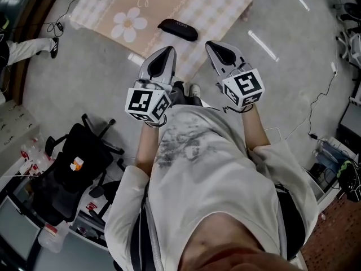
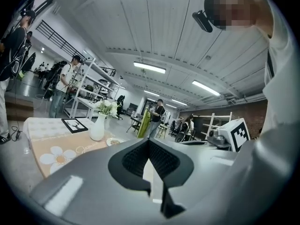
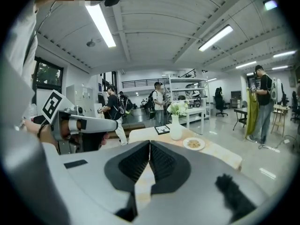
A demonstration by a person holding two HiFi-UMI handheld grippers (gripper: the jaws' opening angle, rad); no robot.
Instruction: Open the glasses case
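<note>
Left hand-held gripper [image 1: 168, 49] short of glasses case [image 1: 177, 29]

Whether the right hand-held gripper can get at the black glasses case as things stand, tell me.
Probably yes. The glasses case lies in the open on the table, just ahead of the right hand-held gripper, with nothing between them. Its jaws are shut and empty.
</note>
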